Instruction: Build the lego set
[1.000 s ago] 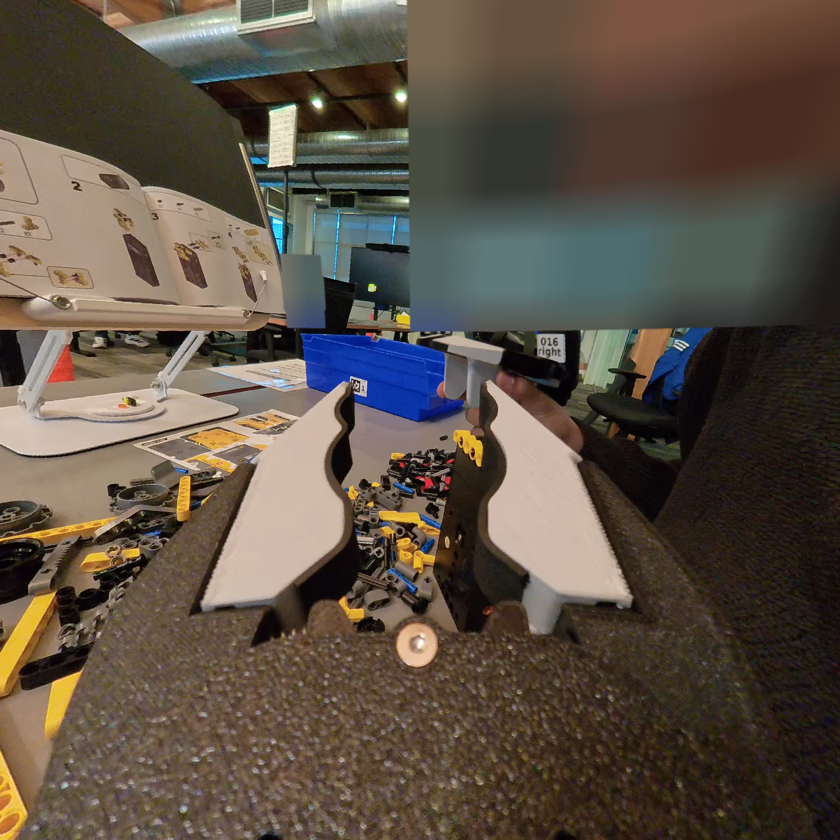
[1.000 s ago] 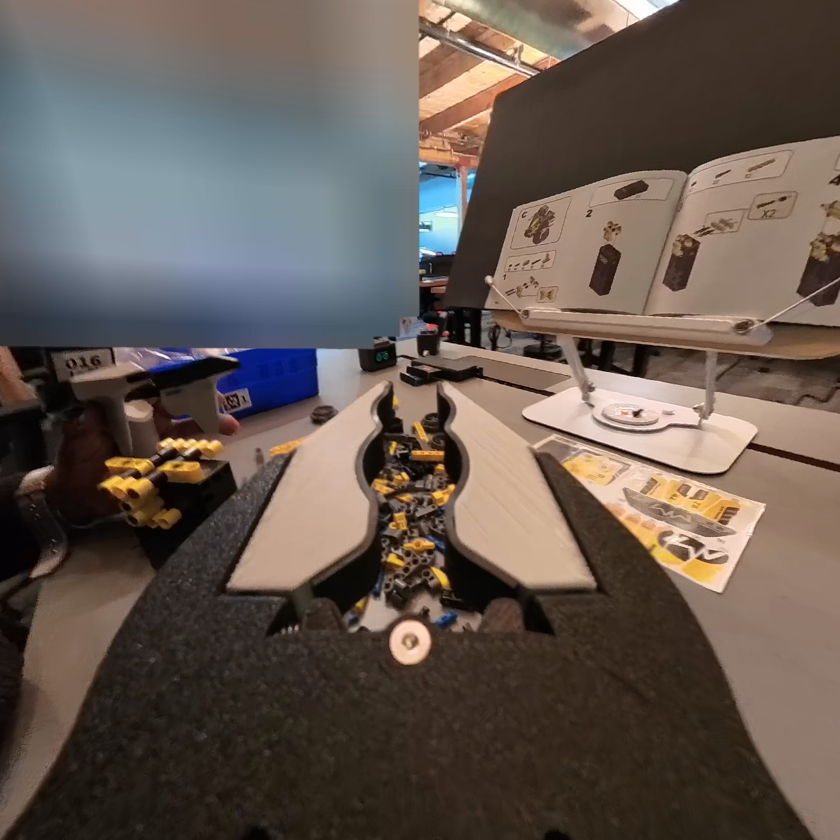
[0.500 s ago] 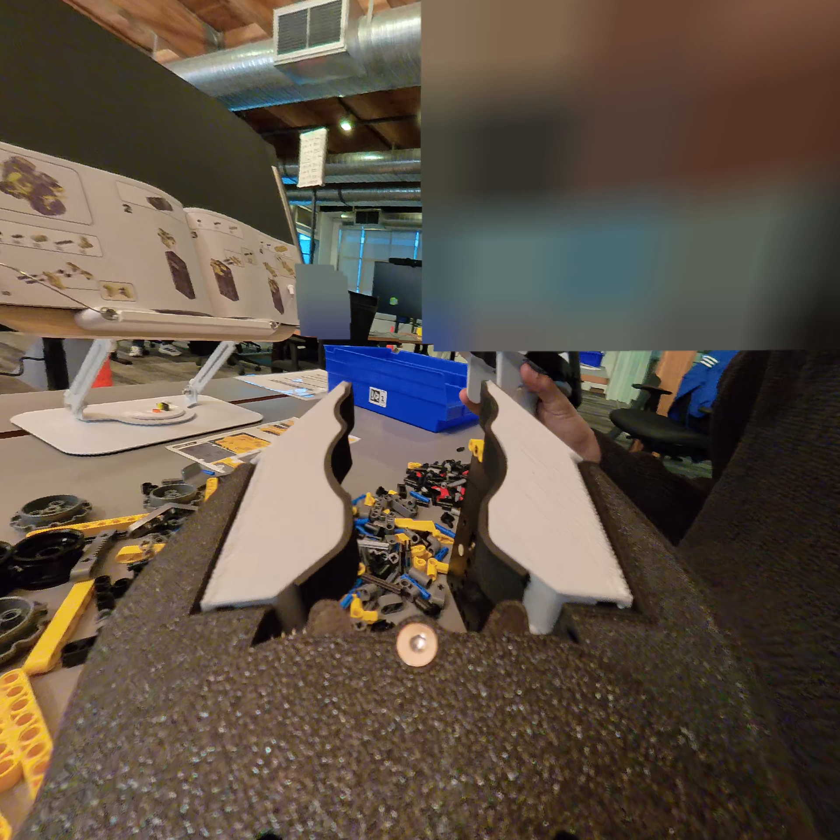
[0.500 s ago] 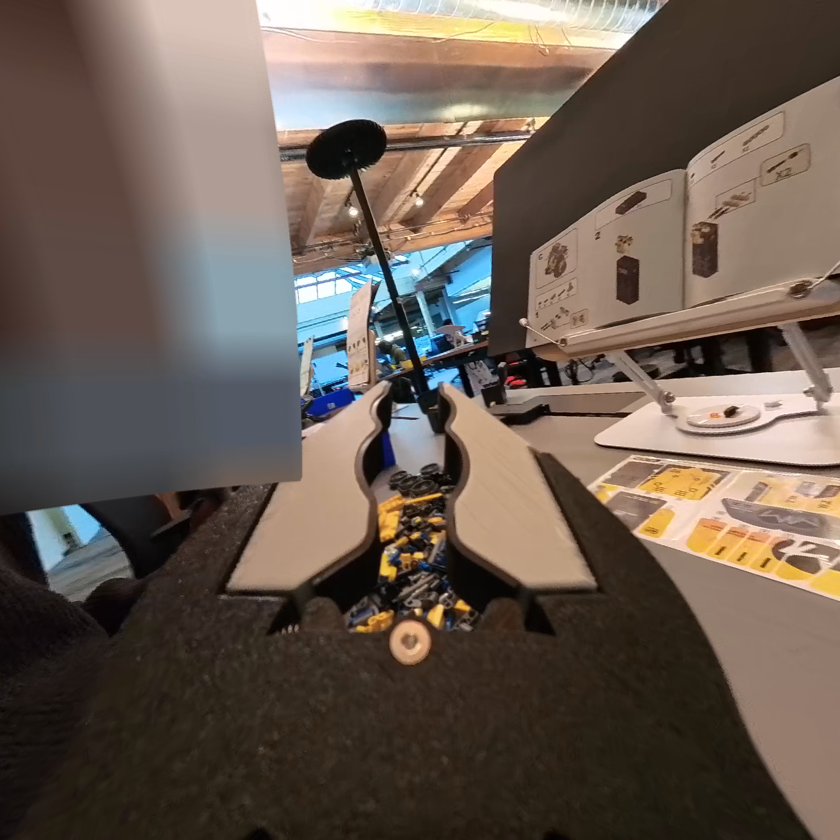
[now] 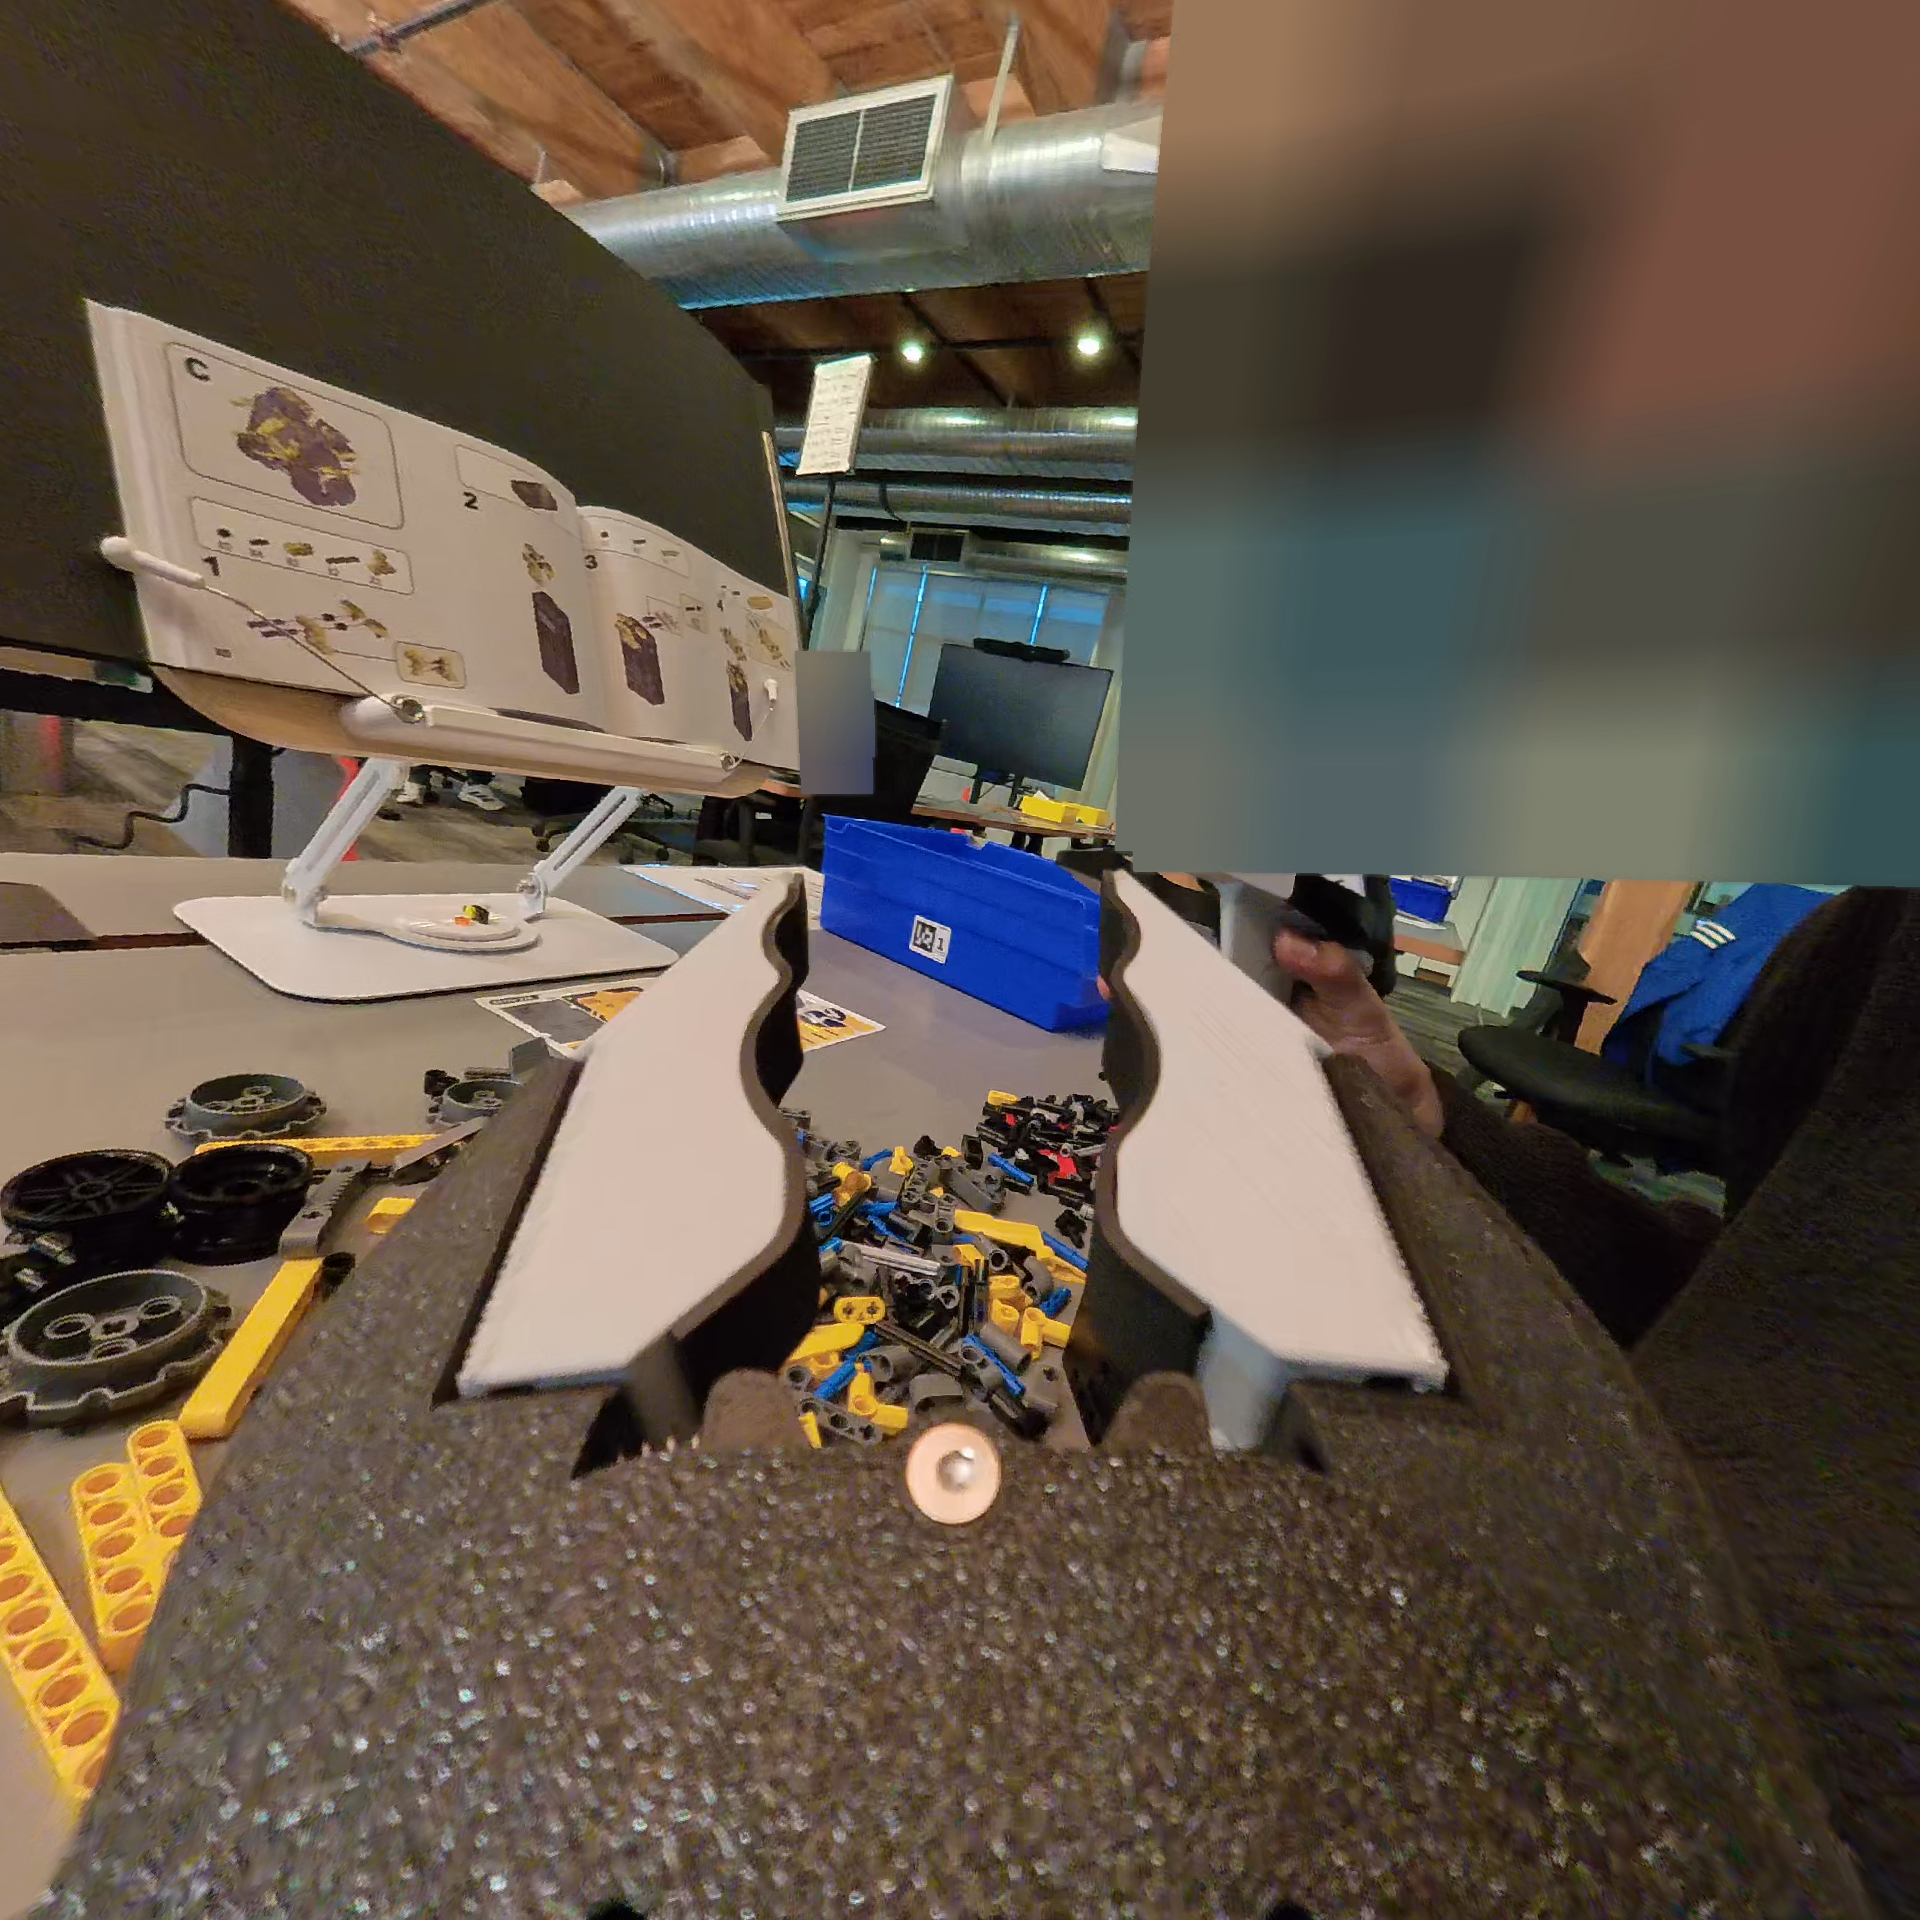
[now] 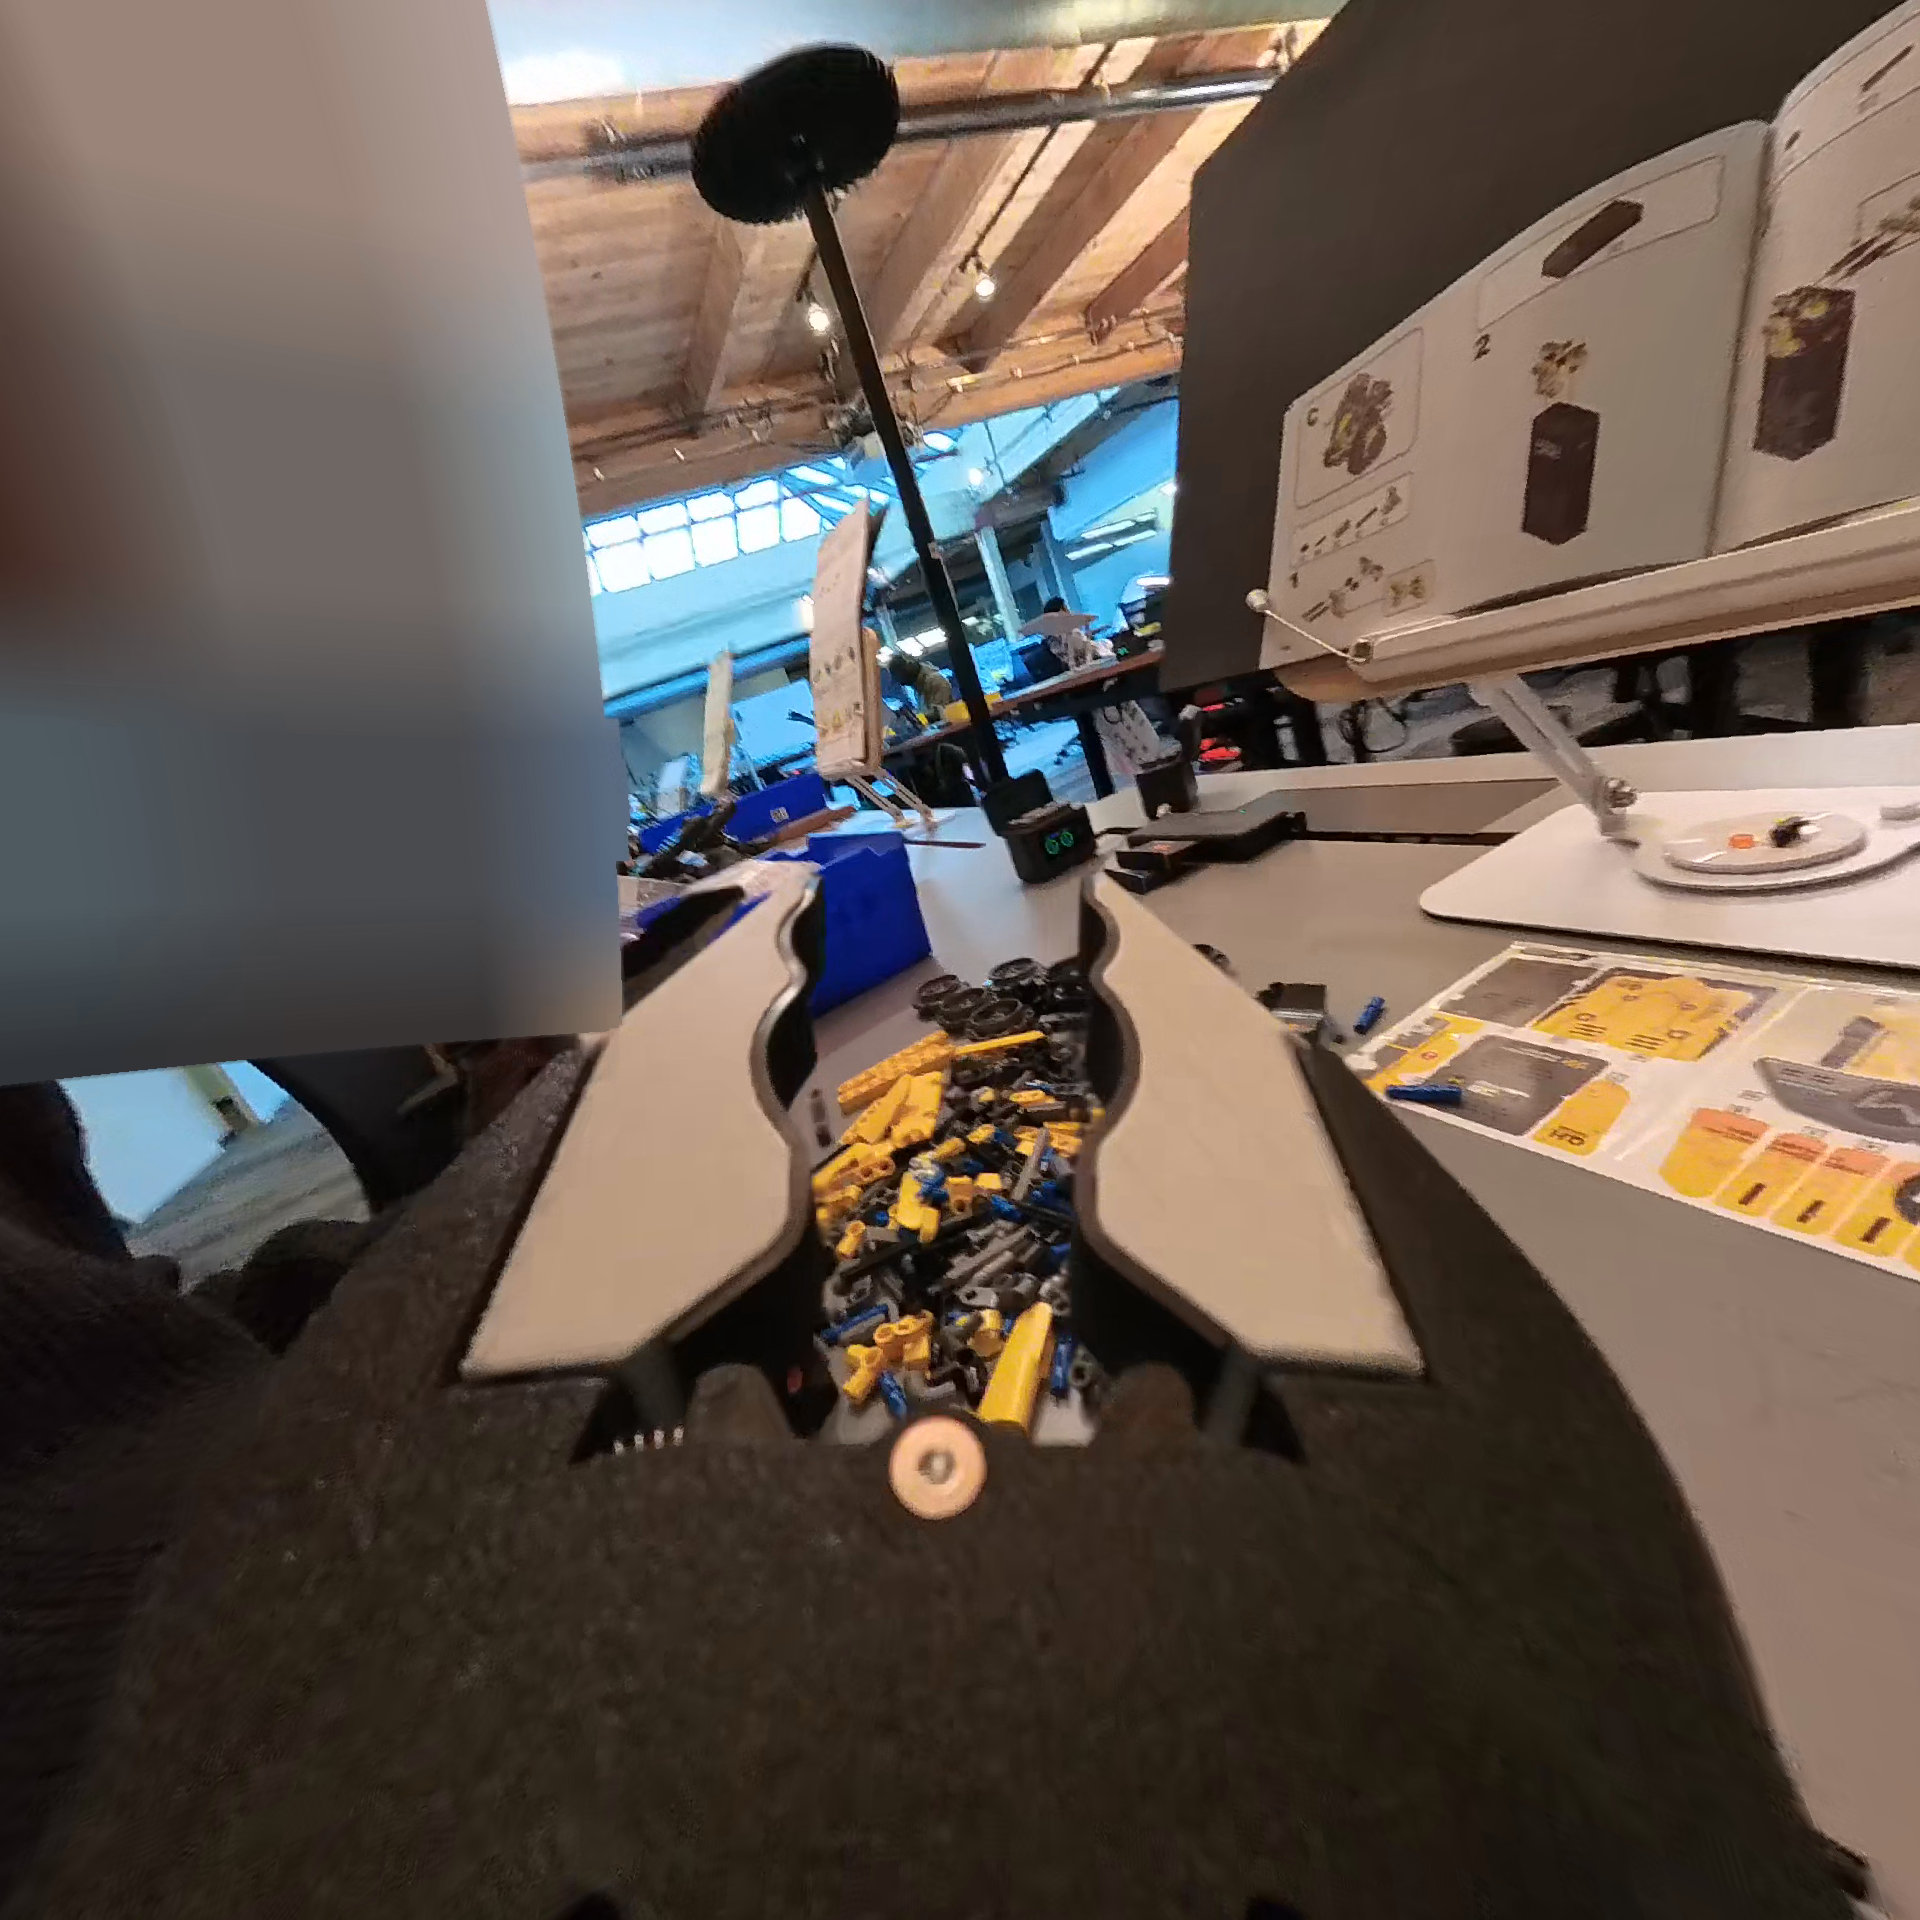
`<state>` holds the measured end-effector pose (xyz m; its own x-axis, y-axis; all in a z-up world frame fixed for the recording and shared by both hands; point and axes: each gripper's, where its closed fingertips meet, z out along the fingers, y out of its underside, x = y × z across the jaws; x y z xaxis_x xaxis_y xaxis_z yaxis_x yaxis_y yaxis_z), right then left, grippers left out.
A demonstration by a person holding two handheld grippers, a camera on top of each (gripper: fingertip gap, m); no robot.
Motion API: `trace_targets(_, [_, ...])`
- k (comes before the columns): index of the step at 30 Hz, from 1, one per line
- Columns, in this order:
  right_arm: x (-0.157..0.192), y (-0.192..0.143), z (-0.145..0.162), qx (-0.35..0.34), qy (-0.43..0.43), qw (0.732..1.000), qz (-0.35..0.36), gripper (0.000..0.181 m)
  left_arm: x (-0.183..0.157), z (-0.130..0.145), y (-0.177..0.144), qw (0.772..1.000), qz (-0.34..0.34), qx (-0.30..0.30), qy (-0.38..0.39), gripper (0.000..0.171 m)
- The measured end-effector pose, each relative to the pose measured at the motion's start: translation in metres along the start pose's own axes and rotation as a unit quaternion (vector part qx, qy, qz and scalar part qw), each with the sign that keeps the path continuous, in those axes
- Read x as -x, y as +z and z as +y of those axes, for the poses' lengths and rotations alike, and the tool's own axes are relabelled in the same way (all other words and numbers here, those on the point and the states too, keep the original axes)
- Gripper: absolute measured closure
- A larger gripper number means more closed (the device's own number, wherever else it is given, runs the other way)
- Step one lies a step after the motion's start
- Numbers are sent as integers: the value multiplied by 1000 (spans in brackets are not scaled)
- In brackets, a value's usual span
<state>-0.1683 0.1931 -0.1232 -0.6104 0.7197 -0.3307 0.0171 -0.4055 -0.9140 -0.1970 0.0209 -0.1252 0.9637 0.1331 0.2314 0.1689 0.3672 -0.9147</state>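
Note:
In the left wrist view my left gripper (image 5: 954, 904) is open with nothing between its fingers. It hangs above a pile of small yellow, blue, grey and black building parts (image 5: 935, 1247) on the grey table (image 5: 156, 1018). In the right wrist view my right gripper (image 6: 948, 894) is also open and empty, above the same pile (image 6: 935, 1195). A hand (image 5: 1340, 997) shows just right of the left gripper's right finger.
An open instruction booklet on a white stand (image 5: 416, 561) is at the back and also shows in the right wrist view (image 6: 1558, 416). There is a blue bin (image 5: 966, 935), black wheels (image 5: 156, 1195), yellow beams (image 5: 62, 1621), a sticker sheet (image 6: 1662, 1081) and a black pole with a disc (image 6: 894, 436). The tips of one gripper are about 20 centimeters away from the tips of the other.
The right gripper's jaws have opened wide from a narrow gap with nothing in them. Its view swung left and upward. A black block with yellow pins by the left gripper's right finger no longer shows.

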Motion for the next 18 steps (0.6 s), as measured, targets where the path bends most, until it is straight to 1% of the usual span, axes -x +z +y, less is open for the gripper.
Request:
trace_targets(5, [-1,1,3,9,-35,999,18,135,4,-2,-1,1000,-5,-6,-17,116])
trace_targets(9, [-2,1,2,6,-41,999,24,135,6,-4,-3,999,-5,-13,-30,116])
trace_targets(18, [-2,1,2,3,-19,1000,20,135,0,4,1,1000,-2,9,2,116])
